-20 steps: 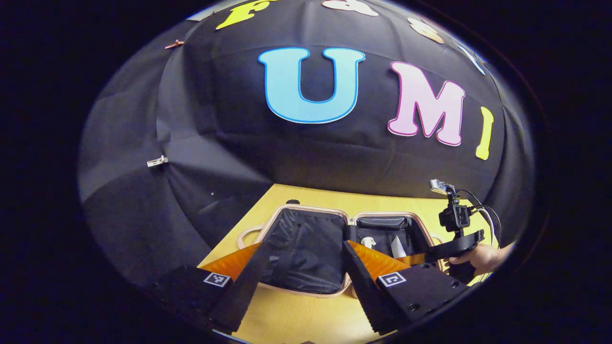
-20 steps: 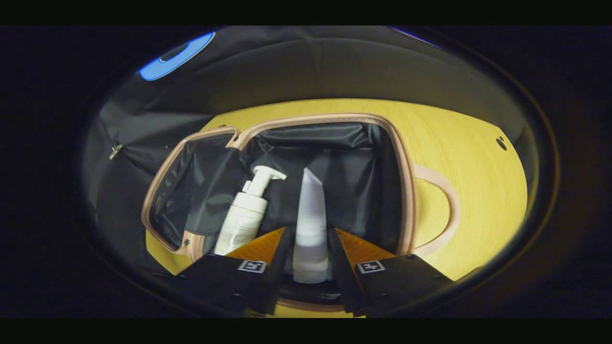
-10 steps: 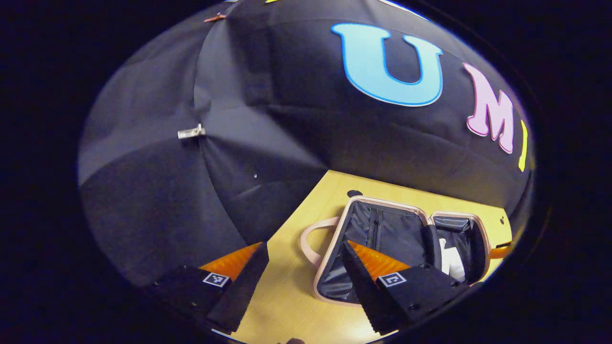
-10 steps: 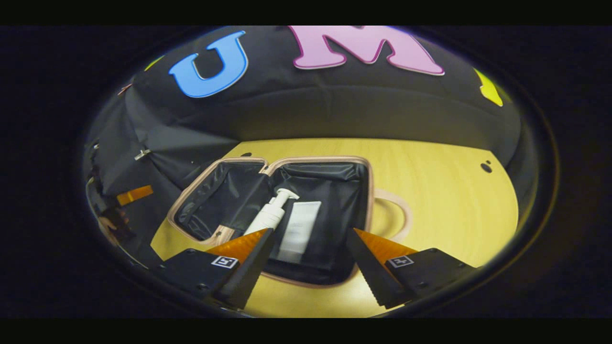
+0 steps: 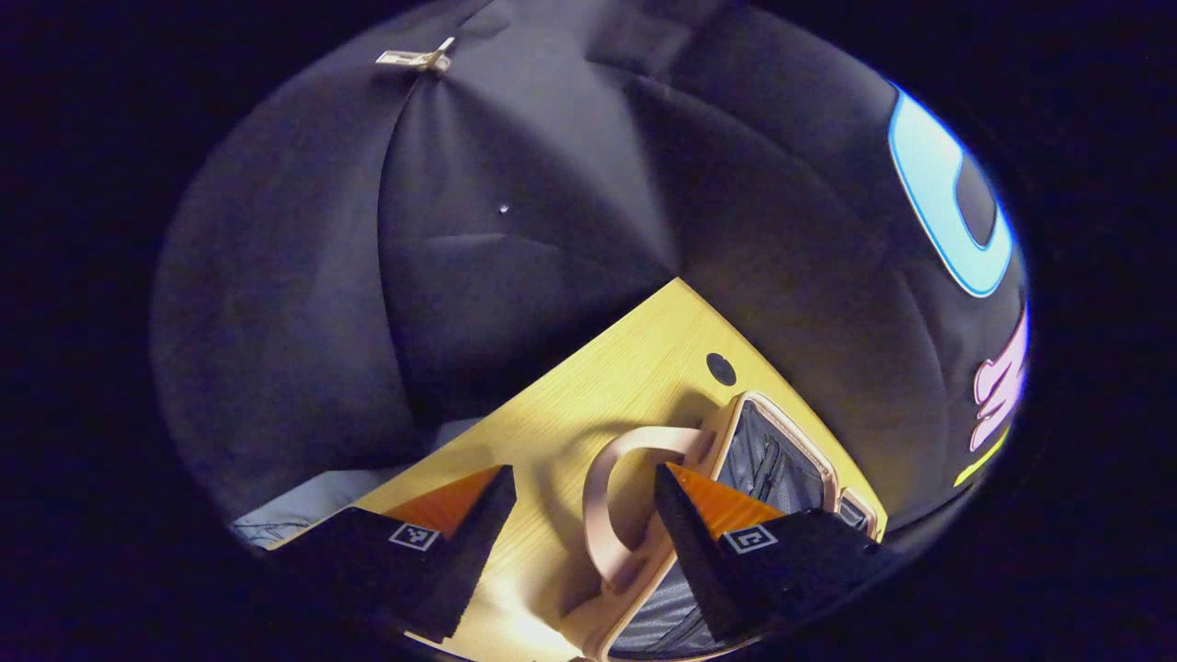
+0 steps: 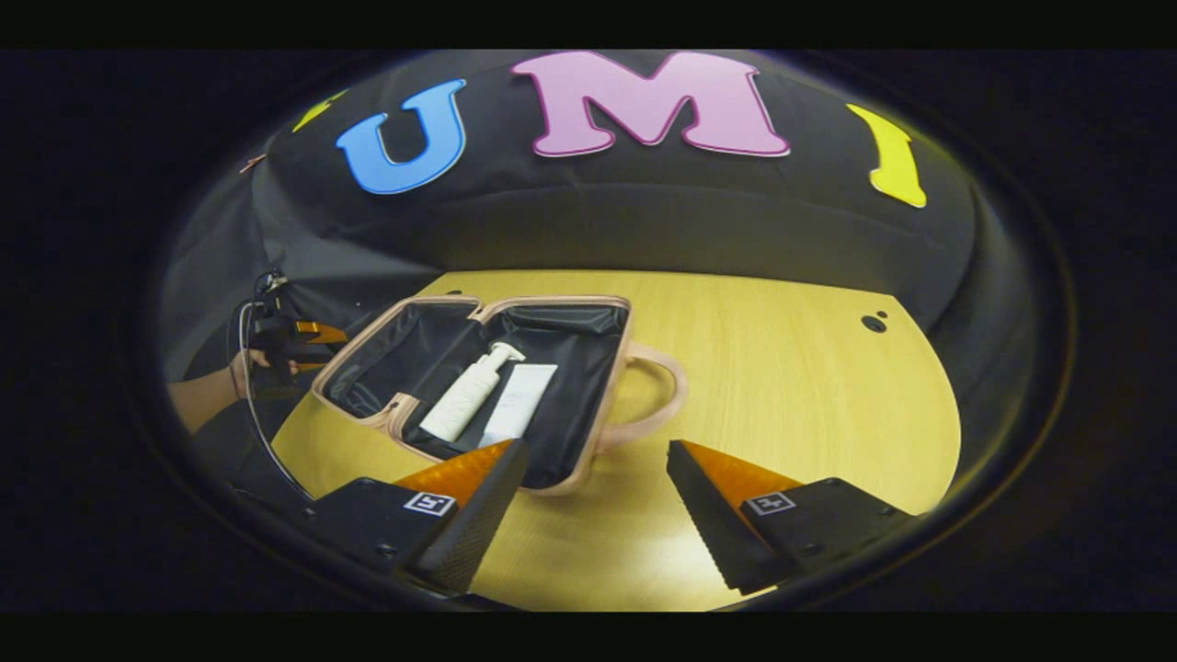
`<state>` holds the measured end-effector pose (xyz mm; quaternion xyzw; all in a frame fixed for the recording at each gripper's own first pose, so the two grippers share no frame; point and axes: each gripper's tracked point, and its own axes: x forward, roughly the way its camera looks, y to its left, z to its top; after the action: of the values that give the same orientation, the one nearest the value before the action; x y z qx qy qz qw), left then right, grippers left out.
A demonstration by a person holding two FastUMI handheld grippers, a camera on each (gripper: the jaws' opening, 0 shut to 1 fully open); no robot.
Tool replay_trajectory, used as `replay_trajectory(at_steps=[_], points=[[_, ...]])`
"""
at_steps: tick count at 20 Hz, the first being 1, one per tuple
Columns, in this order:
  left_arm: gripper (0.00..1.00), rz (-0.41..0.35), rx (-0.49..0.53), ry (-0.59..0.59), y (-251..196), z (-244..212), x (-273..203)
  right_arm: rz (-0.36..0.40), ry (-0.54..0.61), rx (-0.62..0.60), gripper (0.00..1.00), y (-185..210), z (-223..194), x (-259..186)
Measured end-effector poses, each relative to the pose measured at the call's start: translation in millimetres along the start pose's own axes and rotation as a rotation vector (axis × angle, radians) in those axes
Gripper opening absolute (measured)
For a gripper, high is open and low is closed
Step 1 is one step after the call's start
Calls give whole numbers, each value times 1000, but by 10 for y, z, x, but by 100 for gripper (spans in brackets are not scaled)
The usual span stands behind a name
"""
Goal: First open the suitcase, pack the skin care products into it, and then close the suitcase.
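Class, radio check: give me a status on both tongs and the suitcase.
Left tongs open beside suitcase handle. Right tongs open, empty. Suitcase open; pump bottle and tube inside. Nothing blocking.

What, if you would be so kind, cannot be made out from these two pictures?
- Left gripper view: most of the suitcase interior, cut off by the edge and covered by the left tongs.
- Right gripper view: the near corner of the suitcase, behind a finger of the right tongs.
- Right gripper view: print on the pump bottle and tube, too small.
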<state>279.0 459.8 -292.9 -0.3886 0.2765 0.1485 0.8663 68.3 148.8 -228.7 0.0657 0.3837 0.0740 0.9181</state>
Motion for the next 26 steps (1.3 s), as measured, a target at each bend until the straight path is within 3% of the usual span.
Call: replay_trajectory(at_steps=[2, 4, 5, 7, 11, 14, 15, 18, 21, 26], points=[[94, -22, -99, 74, 30, -119, 132, -9, 8, 17, 98, -50, -70, -65], [84, -36, -157, 61, 39, -119, 226, -23, 9, 0, 98, -120, -119, -106], [76, -45, -179, 72, 0, -157, 241, -31, 13, -9, 98, -158, -157, -125], [24, -39, -175, 77, -28, -176, 177, -34, 27, -6, 98, -186, -230, -171], [8, -48, -7, -12, -287, 41, -170, -33, 27, -1, 98, -223, -258, -198], [2, -93, 151, -125, -766, 264, -807, -14, 21, 23, 98, -230, -213, -263], [6, -118, 172, -151, -963, 303, -1027, -6, 20, 35, 98, -214, -211, -258], [6, -207, 207, -218, -1670, 260, -1731, 9, 5, 50, 98, -290, -123, -342], [6, -246, 275, -277, -2336, -114, -2167, 6, -22, 57, 98, -499, -24, -404], [6, -322, 366, -360, -3514, -863, -2483, 27, -29, 114, 98, -738, 66, -491]])
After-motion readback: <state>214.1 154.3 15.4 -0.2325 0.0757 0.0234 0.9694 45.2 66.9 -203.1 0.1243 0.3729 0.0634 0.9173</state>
